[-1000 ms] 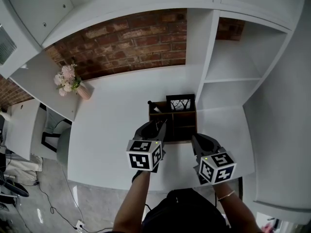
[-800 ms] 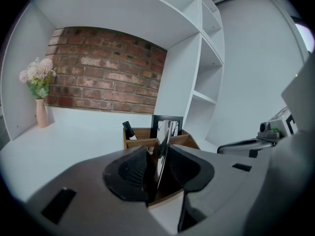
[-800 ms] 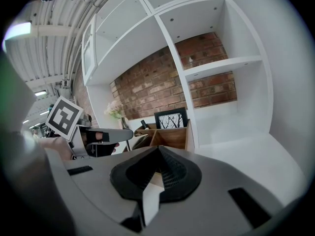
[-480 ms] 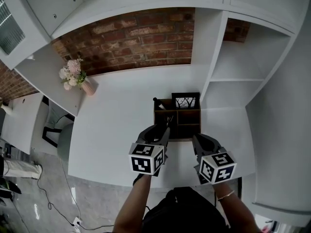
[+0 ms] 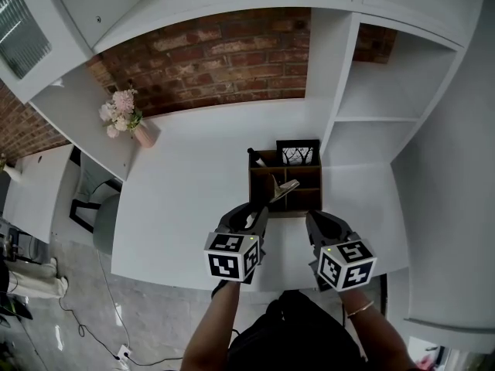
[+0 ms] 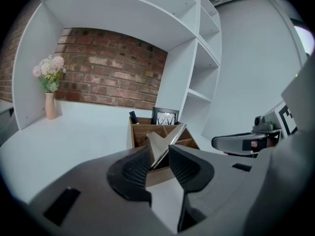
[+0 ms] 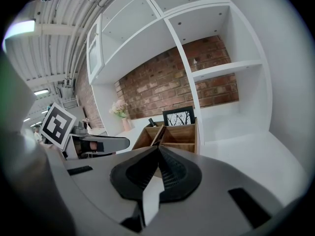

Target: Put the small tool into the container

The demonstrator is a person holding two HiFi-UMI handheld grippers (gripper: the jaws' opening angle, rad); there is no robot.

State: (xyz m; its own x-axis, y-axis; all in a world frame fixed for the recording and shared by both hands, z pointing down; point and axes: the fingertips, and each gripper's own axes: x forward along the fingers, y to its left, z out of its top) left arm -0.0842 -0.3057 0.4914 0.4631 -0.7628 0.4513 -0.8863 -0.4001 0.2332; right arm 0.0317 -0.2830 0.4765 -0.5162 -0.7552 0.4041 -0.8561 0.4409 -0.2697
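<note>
Whereas a second ago the left tool (image 6: 160, 154) stood over the container's front edge, it is now drawn back above the tabletop (image 5: 193, 192). Its jaws have just been opening and stand spread, and the small scraper (image 5: 283, 188) shows beyond their gap, untouched by the pads. The right tool (image 7: 157, 151) is pressed together, empty. The scraper leans in the wooden container (image 5: 252, 178), one end above the rim, so placement is judged done. Count: two tools, one scraper, one container, one dark pen-like item (image 5: 254, 155), one framed picture (image 5: 298, 153), one flower vase (image 5: 141, 135).

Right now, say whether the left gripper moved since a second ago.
Yes: the left gripper backed toward the person, off the wooden organizer; its jaws just opened, free of the small tool.
</note>
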